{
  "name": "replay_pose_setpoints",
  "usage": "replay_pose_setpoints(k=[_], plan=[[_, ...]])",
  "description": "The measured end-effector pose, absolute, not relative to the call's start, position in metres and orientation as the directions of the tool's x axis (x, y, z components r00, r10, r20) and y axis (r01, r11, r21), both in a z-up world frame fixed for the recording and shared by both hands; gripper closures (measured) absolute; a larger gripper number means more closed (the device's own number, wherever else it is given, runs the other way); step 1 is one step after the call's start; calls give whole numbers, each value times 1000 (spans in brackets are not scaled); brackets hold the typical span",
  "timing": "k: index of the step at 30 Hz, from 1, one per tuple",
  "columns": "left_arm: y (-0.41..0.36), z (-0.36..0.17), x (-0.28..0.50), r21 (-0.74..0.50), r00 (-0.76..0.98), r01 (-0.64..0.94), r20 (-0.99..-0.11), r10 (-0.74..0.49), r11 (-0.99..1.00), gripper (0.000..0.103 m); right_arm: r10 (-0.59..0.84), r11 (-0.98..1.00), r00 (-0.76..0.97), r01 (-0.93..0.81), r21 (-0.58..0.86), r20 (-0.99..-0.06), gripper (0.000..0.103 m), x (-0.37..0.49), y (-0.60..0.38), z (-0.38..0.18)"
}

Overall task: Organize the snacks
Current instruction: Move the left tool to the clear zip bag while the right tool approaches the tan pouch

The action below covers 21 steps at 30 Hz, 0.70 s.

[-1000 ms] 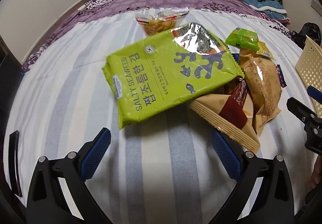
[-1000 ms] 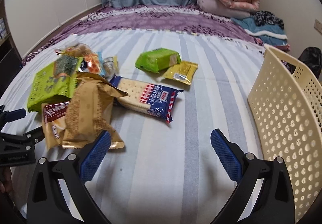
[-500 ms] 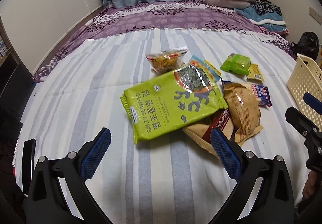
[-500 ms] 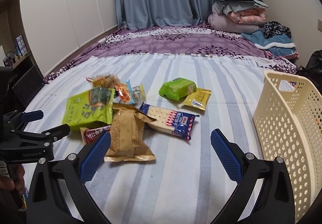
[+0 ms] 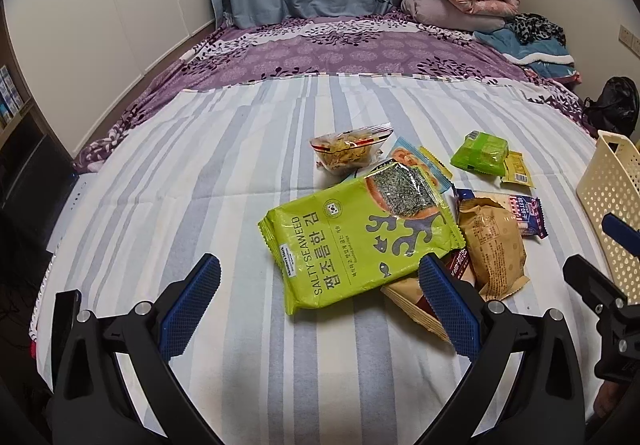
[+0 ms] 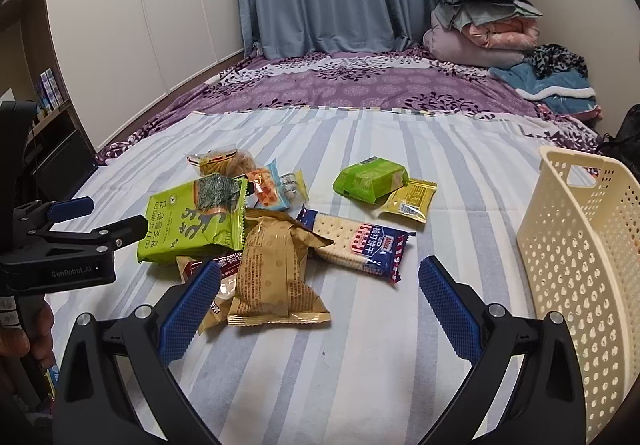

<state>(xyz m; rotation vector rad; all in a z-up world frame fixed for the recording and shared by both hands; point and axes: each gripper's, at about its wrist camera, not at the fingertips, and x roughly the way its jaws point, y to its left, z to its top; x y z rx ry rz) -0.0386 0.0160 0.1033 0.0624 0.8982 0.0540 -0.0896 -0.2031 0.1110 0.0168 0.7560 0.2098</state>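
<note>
One cream basket [image 6: 580, 269] stands beside scattered snacks [image 6: 276, 245].

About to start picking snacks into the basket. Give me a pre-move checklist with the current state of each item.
1. Left gripper open, holding nothing: ok.
2. Right gripper open, holding nothing: ok.
3. Basket upright beside the pile, within view: ok.
4. Basket has room inside: cannot tell, interior hidden.
5. Seaweed pack free to lift, on top of the brown packets: ok.
6. Cracker pack free to lift: not ok, brown bag overlaps one end.
</note>
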Motion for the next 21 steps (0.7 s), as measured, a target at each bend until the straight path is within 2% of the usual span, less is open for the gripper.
replay_pose_setpoints(k=[9,21], plan=[[28,94,-29,69,611,-30,-788,73,997,2,200,976,671,-199,86,-714,5,-82,-192,98],[49,82,-8,-38,593,42,-803,-56,998,2,216,970,625,-223,94,-750,5,-70,-180,86]])
